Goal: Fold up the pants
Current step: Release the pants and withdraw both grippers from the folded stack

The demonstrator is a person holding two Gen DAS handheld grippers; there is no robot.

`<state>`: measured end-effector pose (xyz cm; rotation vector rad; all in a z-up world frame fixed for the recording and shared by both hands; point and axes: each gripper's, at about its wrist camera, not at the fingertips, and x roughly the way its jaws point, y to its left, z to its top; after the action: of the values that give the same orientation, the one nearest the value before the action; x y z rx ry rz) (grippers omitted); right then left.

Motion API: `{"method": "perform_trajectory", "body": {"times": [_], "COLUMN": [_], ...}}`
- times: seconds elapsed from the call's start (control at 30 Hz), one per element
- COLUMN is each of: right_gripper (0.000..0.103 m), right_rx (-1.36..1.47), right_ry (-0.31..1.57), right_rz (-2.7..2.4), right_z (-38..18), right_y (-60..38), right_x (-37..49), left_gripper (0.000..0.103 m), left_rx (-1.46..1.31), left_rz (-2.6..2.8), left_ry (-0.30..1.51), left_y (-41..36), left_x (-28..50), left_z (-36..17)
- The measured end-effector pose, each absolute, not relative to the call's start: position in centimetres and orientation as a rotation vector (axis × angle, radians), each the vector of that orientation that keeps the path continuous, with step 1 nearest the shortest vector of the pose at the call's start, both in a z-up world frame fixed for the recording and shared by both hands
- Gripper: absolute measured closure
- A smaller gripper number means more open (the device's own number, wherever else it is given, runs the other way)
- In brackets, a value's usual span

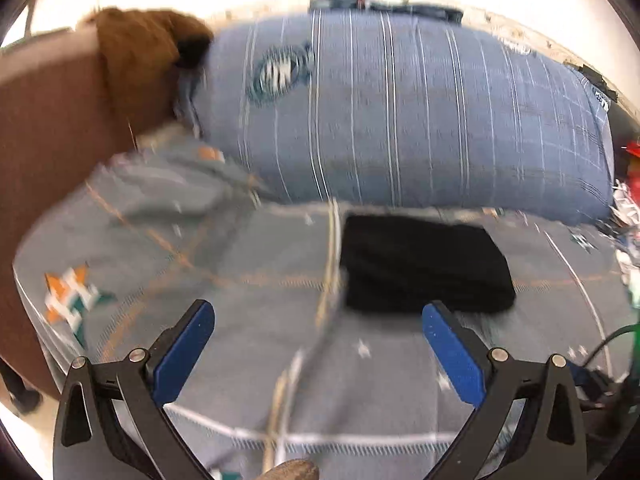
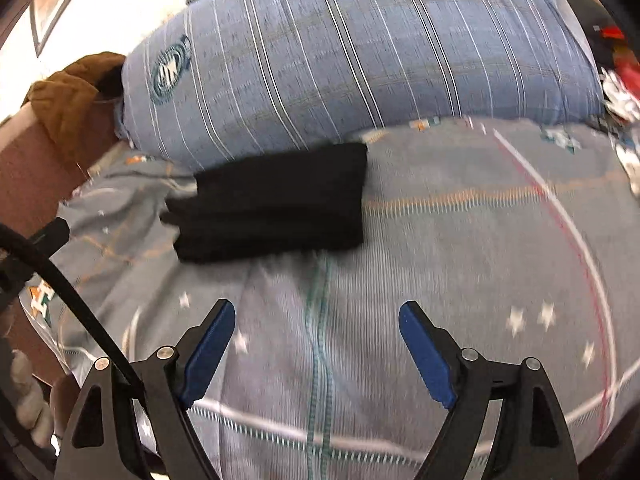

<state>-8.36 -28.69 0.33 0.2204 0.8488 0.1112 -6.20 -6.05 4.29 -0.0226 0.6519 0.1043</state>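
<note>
The black pants (image 1: 420, 264) lie folded into a compact rectangle on the grey patterned bedsheet (image 1: 248, 320), just in front of a big blue striped pillow (image 1: 400, 120). They also show in the right wrist view (image 2: 272, 204). My left gripper (image 1: 318, 344) is open and empty, hovering above the sheet just short of the pants' near edge. My right gripper (image 2: 316, 340) is open and empty, farther back from the pants, which lie ahead and to its left. Both views are motion-blurred.
The pillow also shows in the right wrist view (image 2: 360, 60). A brown headboard or bed frame (image 1: 48, 128) with a brown cloth (image 1: 136, 52) over it stands at the left. Red and mixed clutter (image 2: 616, 60) lies at the far right. A black cable (image 2: 60, 276) crosses the left side.
</note>
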Motion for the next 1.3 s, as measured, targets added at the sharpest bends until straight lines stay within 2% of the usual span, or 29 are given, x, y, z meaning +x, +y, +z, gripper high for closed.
{"method": "perform_trajectory", "body": {"times": [0.23,0.47,1.3], "right_gripper": [0.015,0.012,0.011], "right_rx": [0.134,0.050,-0.045], "right_ry": [0.870,0.830,0.870], "right_rz": [0.090,0.071,0.068], "right_z": [-0.4,0.5,-1.0], "right_y": [-27.0,-25.9,-24.0], "right_x": [-10.0,-10.6,-9.3], "left_gripper": [0.000,0.000,0.000], "left_rx": [-0.081,-0.050,-0.080], "left_rz": [0.088,0.051,-0.005], "left_ry": [0.773,0.802,0.900], "left_y": [-5.3,-6.4,-6.0], "left_x": [-7.1,-7.5,-5.8], "left_z": [1.7,0.9,-1.8]}}
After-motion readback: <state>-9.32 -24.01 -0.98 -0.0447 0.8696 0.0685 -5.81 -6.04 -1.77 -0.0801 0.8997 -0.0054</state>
